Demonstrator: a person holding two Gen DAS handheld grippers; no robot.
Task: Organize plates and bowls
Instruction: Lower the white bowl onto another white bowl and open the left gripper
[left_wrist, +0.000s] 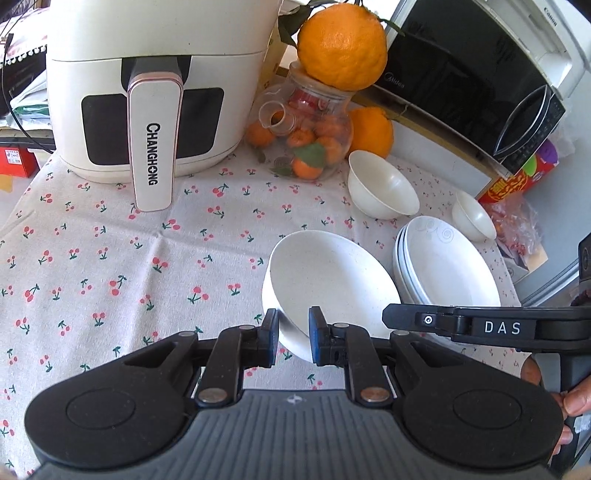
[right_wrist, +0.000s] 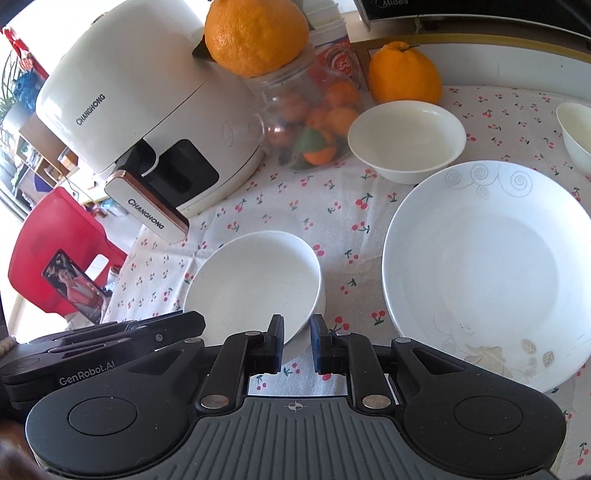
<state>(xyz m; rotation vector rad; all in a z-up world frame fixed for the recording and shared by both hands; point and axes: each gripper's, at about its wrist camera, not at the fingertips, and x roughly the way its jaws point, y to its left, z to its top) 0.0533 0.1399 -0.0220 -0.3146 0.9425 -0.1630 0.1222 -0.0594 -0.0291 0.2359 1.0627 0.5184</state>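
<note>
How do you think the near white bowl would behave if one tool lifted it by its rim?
The near white bowl looks rigid and glazed, so probably slippery. Its thin rim sits between the left tool pads; held at one edge, it would likely tilt. Probably breakable.

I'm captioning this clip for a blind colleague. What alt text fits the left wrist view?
The left gripper has its fingers either side of the near rim of a tilted white bowl on a cherry-print tablecloth. Stacked plates and two small bowls lie right, with an air fryer and fruit jar behind.
</note>
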